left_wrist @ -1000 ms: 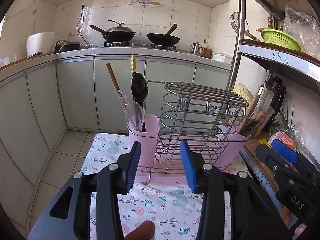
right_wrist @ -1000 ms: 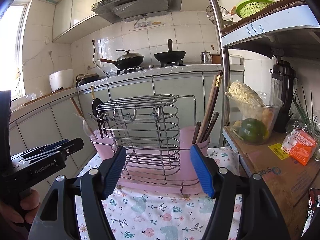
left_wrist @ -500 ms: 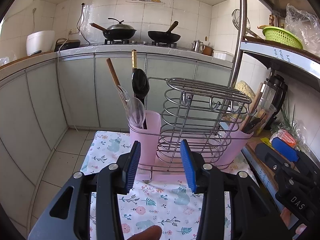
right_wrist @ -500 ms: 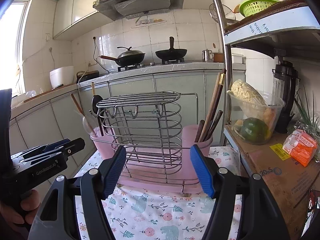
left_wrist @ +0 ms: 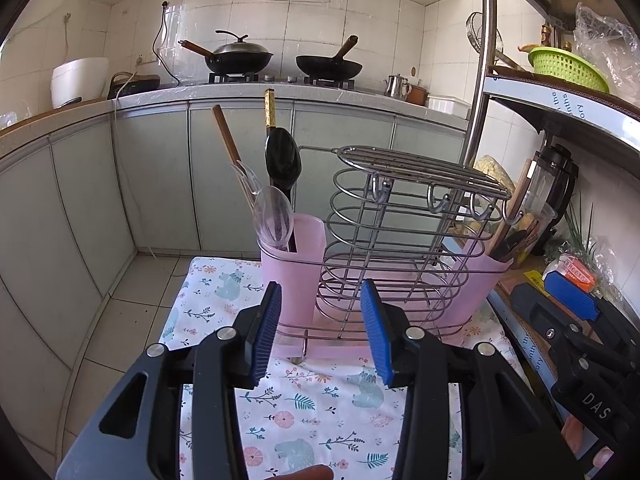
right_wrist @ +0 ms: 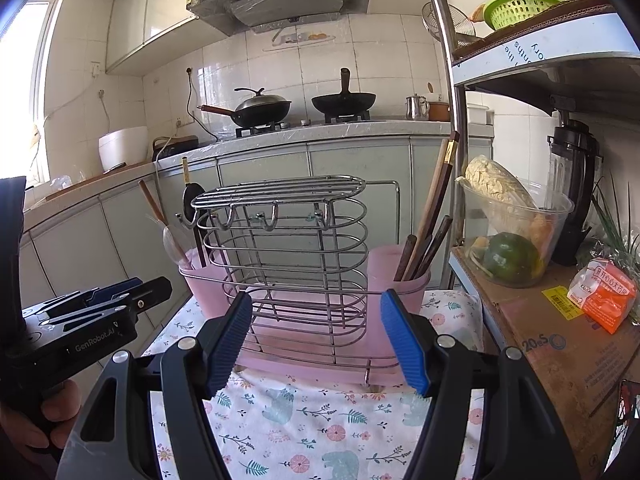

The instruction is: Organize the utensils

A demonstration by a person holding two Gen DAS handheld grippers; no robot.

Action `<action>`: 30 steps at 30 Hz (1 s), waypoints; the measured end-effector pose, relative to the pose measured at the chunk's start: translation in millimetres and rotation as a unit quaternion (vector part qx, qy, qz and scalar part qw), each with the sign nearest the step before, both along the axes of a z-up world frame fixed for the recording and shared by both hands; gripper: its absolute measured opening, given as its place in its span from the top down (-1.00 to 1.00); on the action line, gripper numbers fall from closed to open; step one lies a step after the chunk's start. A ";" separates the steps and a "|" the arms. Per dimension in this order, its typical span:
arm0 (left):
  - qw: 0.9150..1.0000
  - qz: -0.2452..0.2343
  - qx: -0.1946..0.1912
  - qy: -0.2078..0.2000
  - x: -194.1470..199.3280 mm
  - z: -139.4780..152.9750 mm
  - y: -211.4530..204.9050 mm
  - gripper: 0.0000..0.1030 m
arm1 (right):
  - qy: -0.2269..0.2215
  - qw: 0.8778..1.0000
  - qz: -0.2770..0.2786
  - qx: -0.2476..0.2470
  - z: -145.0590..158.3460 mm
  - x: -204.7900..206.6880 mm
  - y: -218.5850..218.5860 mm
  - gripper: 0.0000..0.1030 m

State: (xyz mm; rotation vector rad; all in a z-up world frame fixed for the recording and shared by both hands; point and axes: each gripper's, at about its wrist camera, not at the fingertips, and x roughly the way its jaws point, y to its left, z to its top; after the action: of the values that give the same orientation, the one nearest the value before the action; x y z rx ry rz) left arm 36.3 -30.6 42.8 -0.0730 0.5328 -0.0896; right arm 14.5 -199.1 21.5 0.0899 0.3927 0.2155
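With both the left gripper (left_wrist: 320, 332) and right gripper (right_wrist: 320, 340) held spread and empty before the wire rack (right_wrist: 288, 256), sorting appeared finished or paused, and any next grasp would have called for reaching a pink cup (left_wrist: 296, 268).

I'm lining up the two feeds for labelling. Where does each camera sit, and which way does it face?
Left wrist: on the left gripper, facing the wire rack from its spoon-cup end; its fingers and the right gripper show.
Right wrist: on the right gripper, facing the rack's long side; left gripper and hand show.
Shared: rack, floral cloth, stove.

Spoon (left_wrist: 273, 216) bottoms hidden inside pink cup (left_wrist: 294, 264), chopstick (right_wrist: 434, 208) tips likewise
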 end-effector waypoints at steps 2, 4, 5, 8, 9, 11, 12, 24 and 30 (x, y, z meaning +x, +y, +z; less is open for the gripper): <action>1.000 0.000 0.001 0.000 0.1 -0.2 -0.5 0.19 | 0.001 1.000 0.000 -0.001 -0.4 0.5 0.6 -0.27; 1.000 0.000 0.001 0.000 0.0 -0.6 -0.7 0.19 | 0.003 1.000 0.000 -0.002 -1.4 1.2 1.3 -0.27; 1.000 0.000 0.001 0.000 0.1 -0.6 -0.7 0.19 | 0.003 1.000 0.000 -0.002 -1.6 1.4 1.6 -0.27; 1.000 0.000 0.001 0.000 0.1 -0.7 -0.6 0.19 | 0.005 1.000 0.001 -0.002 -2.3 2.2 2.4 -0.27; 1.000 0.000 0.001 0.001 0.1 -0.7 -0.6 0.19 | 0.006 1.000 0.001 -0.003 -2.4 2.4 2.7 -0.27; 1.000 0.000 0.000 0.001 0.7 -2.0 -1.0 0.19 | 0.006 1.000 0.001 -0.004 -2.6 3.3 3.3 -0.27; 1.000 0.001 0.001 0.002 1.1 -2.4 -1.1 0.19 | 0.007 1.000 0.001 -0.004 -2.9 3.7 3.4 -0.27; 1.000 0.001 -0.001 0.009 4.9 -9.0 1.6 0.19 | 0.016 1.000 0.002 -0.007 -7.1 7.4 6.1 -0.27; 1.000 0.001 -0.001 0.013 6.5 -11.2 1.2 0.19 | 0.018 1.000 0.000 -0.006 -7.9 9.2 6.2 -0.27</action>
State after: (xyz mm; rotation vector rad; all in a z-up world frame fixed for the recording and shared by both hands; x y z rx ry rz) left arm 42.9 -29.4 31.7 -0.0766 0.5577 -0.0873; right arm 23.7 -192.9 13.6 0.0812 0.4296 0.2117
